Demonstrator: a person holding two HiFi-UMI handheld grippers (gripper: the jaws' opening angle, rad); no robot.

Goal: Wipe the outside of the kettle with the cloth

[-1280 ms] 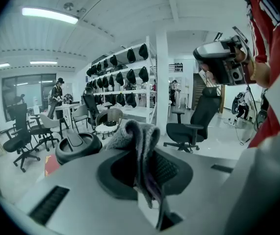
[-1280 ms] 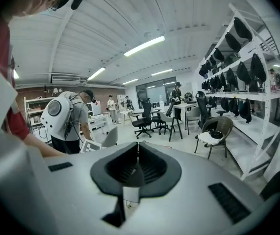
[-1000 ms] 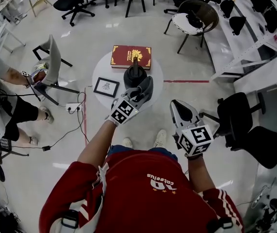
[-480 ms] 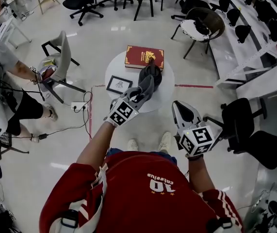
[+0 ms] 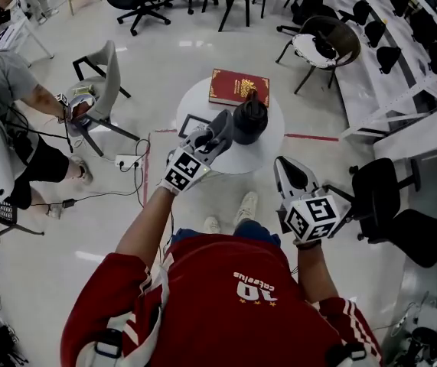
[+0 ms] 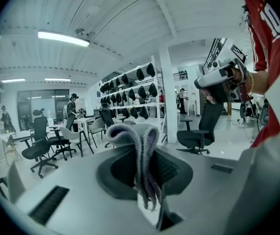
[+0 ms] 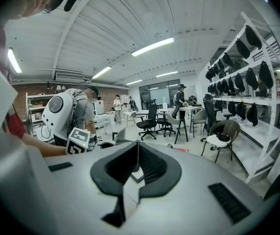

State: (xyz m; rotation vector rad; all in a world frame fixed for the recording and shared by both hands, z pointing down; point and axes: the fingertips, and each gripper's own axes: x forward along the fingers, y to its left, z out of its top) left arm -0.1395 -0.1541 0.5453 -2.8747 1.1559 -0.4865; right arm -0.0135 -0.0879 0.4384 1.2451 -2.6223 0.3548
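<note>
Overhead, left gripper (image 5: 220, 126) reaches over the round white table (image 5: 272, 147). Its jaws are pressed together, pinching a grey cloth (image 6: 139, 143) that bunches above the tips and hangs in strands between them. Black kettle (image 5: 250, 119) stands upright just beyond those jaw tips, on their right side; contact cannot be told. Red book (image 5: 237, 87) lies past the kettle, and a framed picture (image 5: 190, 123) shows partly beside the left gripper. Right gripper (image 5: 284, 165) is held back from the table, well apart from the kettle, jaws closed on each other with nothing between.
</note>
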